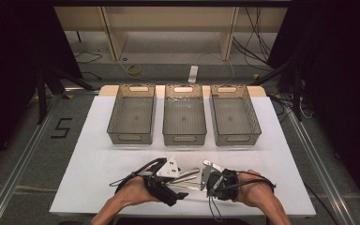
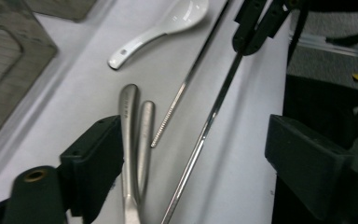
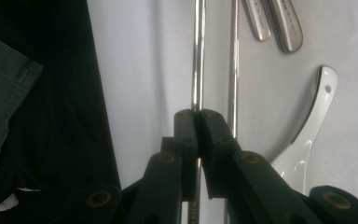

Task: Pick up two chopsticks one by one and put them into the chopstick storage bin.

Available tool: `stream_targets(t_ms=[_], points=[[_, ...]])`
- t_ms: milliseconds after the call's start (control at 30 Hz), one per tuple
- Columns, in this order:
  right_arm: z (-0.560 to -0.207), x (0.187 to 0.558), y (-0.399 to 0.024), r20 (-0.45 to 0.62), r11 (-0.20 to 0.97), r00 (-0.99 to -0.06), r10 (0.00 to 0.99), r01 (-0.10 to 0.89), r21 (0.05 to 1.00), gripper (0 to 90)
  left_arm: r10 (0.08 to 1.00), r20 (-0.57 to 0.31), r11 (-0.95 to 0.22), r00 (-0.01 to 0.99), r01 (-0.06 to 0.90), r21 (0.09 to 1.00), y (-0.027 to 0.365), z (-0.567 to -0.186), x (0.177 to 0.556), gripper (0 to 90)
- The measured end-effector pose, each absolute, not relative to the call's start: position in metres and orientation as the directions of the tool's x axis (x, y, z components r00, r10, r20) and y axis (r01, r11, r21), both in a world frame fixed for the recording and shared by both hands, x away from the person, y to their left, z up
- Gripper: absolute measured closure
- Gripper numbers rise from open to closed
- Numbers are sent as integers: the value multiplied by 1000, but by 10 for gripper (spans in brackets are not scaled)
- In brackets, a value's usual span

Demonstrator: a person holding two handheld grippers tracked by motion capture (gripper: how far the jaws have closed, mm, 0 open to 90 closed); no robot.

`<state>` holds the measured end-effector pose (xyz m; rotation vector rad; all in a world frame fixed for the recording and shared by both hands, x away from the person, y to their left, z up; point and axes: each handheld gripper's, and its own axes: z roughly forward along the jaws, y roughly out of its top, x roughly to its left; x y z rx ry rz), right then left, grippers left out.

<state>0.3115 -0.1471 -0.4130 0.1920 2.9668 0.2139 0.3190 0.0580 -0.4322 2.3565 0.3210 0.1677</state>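
Your right tongs (image 3: 196, 122) — pressed together on a metal chopstick (image 3: 198, 56), which runs on toward 12 o'clock in the right gripper view. Second chopstick (image 3: 233, 70) lies just beside it on the white surface (image 1: 93, 159). Your left tongs (image 2: 191, 163) — spread wide over the cutlery, pinching nothing. Two steel handles (image 2: 135, 135) lie side by side at 7 o'clock; white ceramic spoon (image 2: 161, 30) at 12 o'clock. Three clear bins (image 1: 184, 137) stand in a row beyond.
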Motion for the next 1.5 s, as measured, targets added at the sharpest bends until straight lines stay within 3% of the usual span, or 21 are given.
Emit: stream_targets(t_ms=[267,400,733,1133,1300,1467,1500], points=[[-411,309,-140,-158,986,-982,102,79,148,861,205,101,-770,974,97,631,49,-438,312,356],[-411,308,-139,-162,987,-982,95,72,141,861,189,104,-777,976,84,623,47,-440,311,483],[-411,307,-138,-165,987,-983,78,52,153,861,139,103,-816,985,55,575,44,-444,311,660],[-414,303,-135,-153,989,-987,43,20,147,860,123,96,-826,988,48,561,43,-445,310,806],[-415,303,-137,-152,988,-988,24,0,157,855,69,98,-834,993,3,552,43,-445,307,836],[-414,307,-141,-129,981,-990,58,32,194,823,66,94,-823,993,1,567,45,-444,307,855],[-411,308,-145,-140,976,-987,83,51,213,779,82,96,-815,992,11,579,48,-443,309,856]])
